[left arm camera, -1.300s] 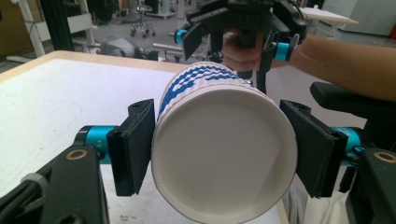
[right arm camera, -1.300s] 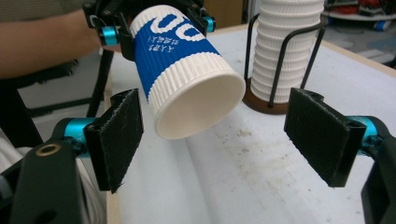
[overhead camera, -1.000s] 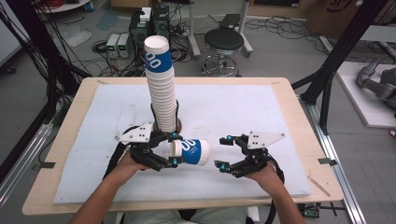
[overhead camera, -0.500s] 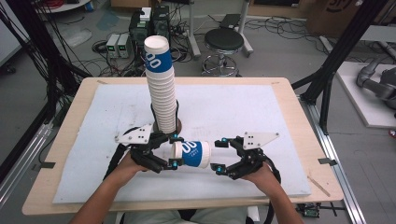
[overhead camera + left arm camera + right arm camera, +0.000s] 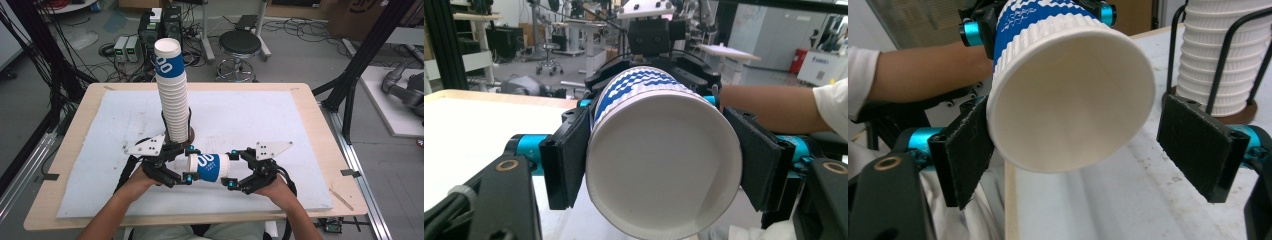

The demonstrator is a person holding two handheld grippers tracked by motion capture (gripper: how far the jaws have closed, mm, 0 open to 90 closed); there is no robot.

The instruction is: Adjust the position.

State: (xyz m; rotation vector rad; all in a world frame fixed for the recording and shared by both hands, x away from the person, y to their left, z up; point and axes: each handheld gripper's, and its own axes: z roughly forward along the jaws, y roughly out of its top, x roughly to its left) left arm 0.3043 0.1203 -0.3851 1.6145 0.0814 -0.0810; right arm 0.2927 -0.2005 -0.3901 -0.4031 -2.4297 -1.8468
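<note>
One paper cup (image 5: 207, 167), white with a blue band, is held on its side at lower centre of the high view, above the desk (image 5: 300, 130). It is clamped at its base by the left claw (image 5: 186, 163). The right claw (image 5: 232, 168) is spread open around its rim, one pad touching. A tall cup stack (image 5: 172, 95) stands just behind.

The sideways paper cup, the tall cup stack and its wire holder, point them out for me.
sideways paper cup (image 5: 208, 167), high view, on its blue printed band.
tall cup stack (image 5: 172, 95), high view, on its ribbed white middle.
wire holder (image 5: 1220, 60), right gripper view, on its black upright rod.
</note>
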